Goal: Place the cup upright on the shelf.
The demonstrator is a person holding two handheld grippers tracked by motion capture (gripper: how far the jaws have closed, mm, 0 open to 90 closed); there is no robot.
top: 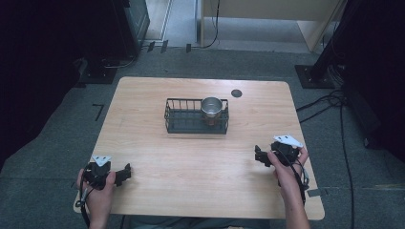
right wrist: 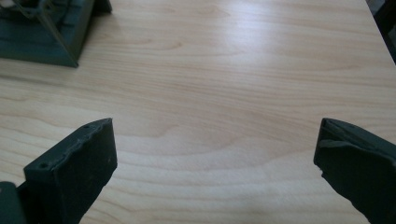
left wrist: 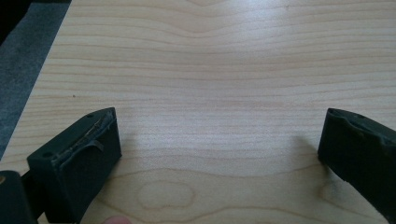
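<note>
Two black two-jaw grippers rested on the pale wood-grain table point(top: 200, 157): left gripper point(top: 125, 172) at 7 o'clock, right gripper point(top: 259, 155) at 4 o'clock, jaws spread wide, empty. At 12 o'clock, a rectangular black wire basket point(top: 184, 117) held a cylindrical brushed-metal cup point(top: 211, 108) at its right end.

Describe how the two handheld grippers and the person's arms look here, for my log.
Both the left gripper and right gripper are black, each topped by a light grey three-cornered plate and trailing a dark cable. In each gripper view two blocky black jaws rise, their pad edges rough and worn. The forearms are bare, with no sleeves visible.
</note>
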